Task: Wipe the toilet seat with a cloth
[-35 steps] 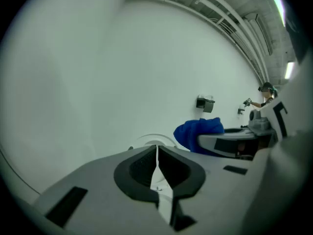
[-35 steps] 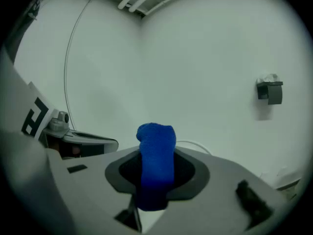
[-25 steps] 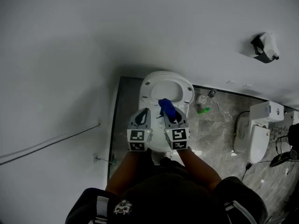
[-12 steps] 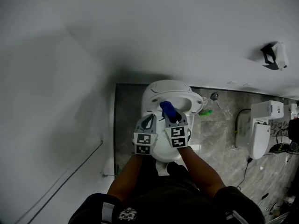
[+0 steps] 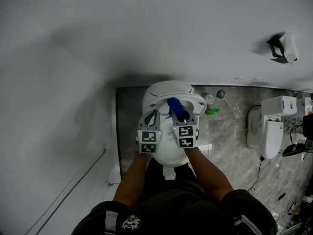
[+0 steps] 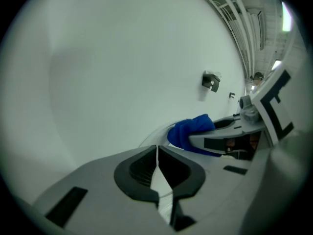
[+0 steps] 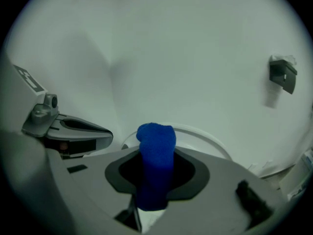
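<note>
Two grippers hover over the toilet seat (image 5: 198, 102): the left gripper (image 6: 157, 153) is closed on nothing and the right gripper (image 7: 155, 173) clamps the blue cloth (image 7: 155, 143), which should probably press flat on the rim and sweep evenly round.

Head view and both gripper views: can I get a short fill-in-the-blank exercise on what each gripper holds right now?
1. The right gripper is shut on a cloth whose colour is ____.
2. The left gripper is shut and holds ____.
3. In the head view, both grippers hang above a white ____.

Missing words: blue; nothing; toilet.
</note>
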Tool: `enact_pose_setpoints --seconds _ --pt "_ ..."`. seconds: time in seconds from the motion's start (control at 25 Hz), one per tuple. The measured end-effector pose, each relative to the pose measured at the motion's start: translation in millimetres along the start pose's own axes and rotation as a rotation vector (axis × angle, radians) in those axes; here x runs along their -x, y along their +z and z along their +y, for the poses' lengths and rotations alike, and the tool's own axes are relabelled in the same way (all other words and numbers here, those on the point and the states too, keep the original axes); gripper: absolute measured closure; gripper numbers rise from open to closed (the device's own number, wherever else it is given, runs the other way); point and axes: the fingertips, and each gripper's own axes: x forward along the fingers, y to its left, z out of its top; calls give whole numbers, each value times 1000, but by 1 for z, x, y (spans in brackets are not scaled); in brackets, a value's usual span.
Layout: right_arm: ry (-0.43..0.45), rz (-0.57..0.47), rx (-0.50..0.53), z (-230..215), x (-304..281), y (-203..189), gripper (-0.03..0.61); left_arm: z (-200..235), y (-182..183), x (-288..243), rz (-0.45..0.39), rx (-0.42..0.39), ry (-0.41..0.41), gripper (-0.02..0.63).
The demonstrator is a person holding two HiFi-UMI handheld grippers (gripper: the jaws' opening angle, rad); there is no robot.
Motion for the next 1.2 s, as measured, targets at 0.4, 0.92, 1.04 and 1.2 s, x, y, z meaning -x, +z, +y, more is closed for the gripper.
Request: enact_pose_setpoints --seconds 0.4,0.92,1.04,1.2 --pt "-74 -31 -88 -65 24 -12 473 -52 24 -35 -22 -31 -62 592" --pt "-159 30 -156 -132 30 -91 472 -118 -16 -71 48 -68 -127 592" --pt "-168 44 -170 -139 25 -116 473 -132 -41 -82 77 -72 -145 592" --pt "-180 79 -193 -143 8 -159 473 -145 -81 -98 120 -58 -165 592"
